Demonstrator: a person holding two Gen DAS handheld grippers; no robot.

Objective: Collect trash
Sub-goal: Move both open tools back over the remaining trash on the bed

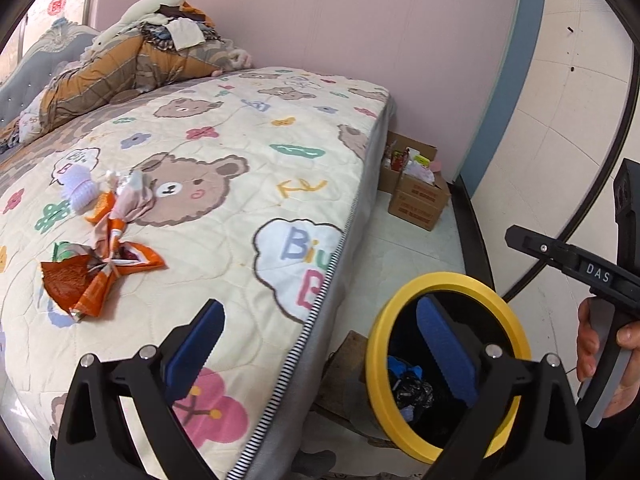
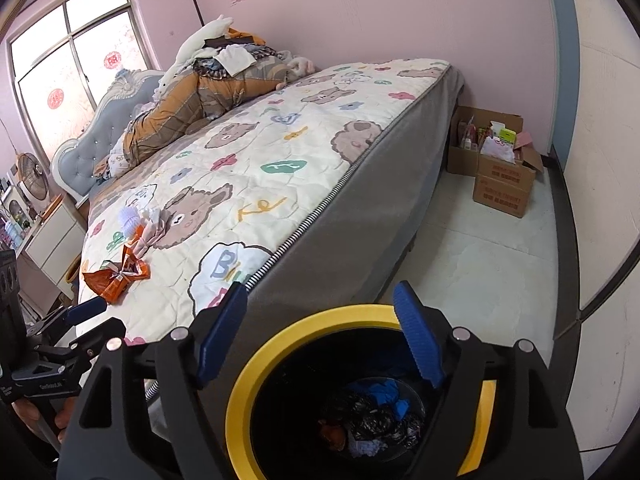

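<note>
The orange snack wrappers (image 1: 102,270) lie crumpled on the bed quilt (image 1: 224,216), ahead and to the left of the left gripper (image 1: 320,344); no lettering on them can be read. Just beyond them sit a pale crumpled wrapper (image 1: 134,196) and a white ribbed plastic piece (image 1: 80,186), touching or nearly touching one another. The left gripper's blue fingers (image 1: 200,344) stand wide apart and hold nothing; one finger hangs over the quilt, the other over the mouth of the bin.

The yellow-rimmed bin (image 2: 240,400) stands on the floor just beside the bed's grey side, directly under the right gripper (image 2: 320,336), whose jaws are also spread and empty. Inside lie black bag plastic, blue scraps and something orange (image 2: 334,434).

The quilt prints read "Biu" (image 1: 306,246) in a cloud near the zipped edge, and "Ke" (image 2: 262,208) farther along. The right gripper's body, seen from the left wrist view, carries "DAS" (image 1: 598,274).

The quilt edge with its striped zipper (image 1: 320,300) runs between the left gripper's fingers. Ahead of the right gripper, bare pale floor (image 2: 480,248) stretches to cardboard boxes (image 2: 502,188) by the pink wall; their red print is too small to read. Folded bedding (image 2: 188,108) is heaped far ahead near the headboard.
</note>
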